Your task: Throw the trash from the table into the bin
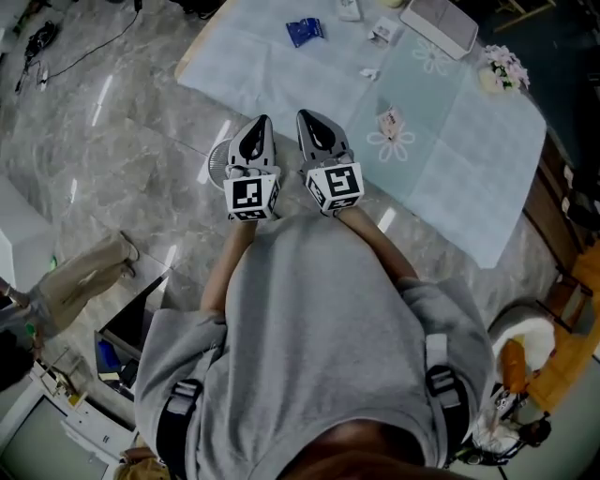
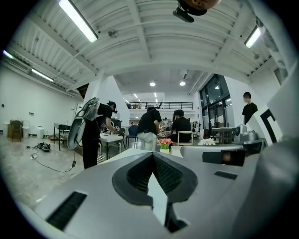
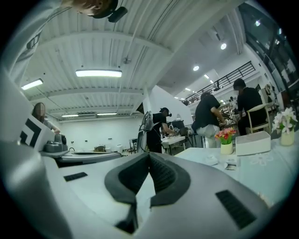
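The table (image 1: 469,178) with a pale cloth fills the top of the head view. Trash lies on it: a blue wrapper (image 1: 304,31), a white wrapper (image 1: 382,32), a small white scrap (image 1: 368,73) and a printed packet (image 1: 390,123). My left gripper (image 1: 263,122) and right gripper (image 1: 308,116) are held side by side in front of my chest, at the table's near edge, both shut and empty. Their jaws meet in the left gripper view (image 2: 153,155) and the right gripper view (image 3: 149,154). A round grey bin (image 1: 217,164) stands on the floor, partly hidden under the left gripper.
A white box (image 1: 439,23) and a small vase of flowers (image 1: 502,67) stand at the table's far side. Cables (image 1: 75,56) trail on the marble floor at left. Shelves and clutter sit low left and right. People work at tables (image 2: 149,128) further off.
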`<state>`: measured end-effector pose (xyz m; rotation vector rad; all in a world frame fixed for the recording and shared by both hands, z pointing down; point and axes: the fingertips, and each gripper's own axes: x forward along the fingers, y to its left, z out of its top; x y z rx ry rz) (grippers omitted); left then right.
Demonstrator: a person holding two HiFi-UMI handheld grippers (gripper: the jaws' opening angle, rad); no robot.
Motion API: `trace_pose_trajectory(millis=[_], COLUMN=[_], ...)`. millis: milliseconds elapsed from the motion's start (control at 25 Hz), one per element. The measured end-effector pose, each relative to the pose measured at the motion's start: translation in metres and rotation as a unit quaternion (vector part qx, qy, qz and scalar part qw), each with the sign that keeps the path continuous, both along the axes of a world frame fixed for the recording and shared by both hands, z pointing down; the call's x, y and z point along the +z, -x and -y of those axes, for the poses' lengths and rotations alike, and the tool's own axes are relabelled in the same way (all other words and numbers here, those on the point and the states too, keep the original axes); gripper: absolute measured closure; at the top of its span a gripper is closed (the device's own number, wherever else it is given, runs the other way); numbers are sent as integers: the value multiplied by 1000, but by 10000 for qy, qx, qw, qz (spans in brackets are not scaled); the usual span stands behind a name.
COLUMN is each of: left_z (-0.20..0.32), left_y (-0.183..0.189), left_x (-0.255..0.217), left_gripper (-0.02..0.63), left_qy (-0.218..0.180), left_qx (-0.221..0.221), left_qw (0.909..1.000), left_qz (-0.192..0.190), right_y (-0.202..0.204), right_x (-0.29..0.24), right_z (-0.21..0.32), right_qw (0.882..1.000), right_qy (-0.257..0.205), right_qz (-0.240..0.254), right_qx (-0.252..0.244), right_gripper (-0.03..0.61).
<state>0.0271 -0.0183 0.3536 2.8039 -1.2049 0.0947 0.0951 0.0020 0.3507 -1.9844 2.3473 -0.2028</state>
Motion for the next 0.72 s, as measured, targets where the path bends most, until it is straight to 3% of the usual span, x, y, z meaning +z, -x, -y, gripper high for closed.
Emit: trace_pose_trajectory(millis=[440,720], left_z=[-37,-57], left_y=[-113,-165], left_x=[11,19], left_gripper=[607,607], left_qy=[55,154], left_qx=[1158,1624], left_qw=[9932,9865], left_qz=[129,148], right_y=[-108,-164], right_x=[7,14], right_z=[-52,-81], right_qw=[9943,9877], right_qy=[94,185], right_qz=[70,112], right_qx=[1063,1546], right_gripper=[572,572])
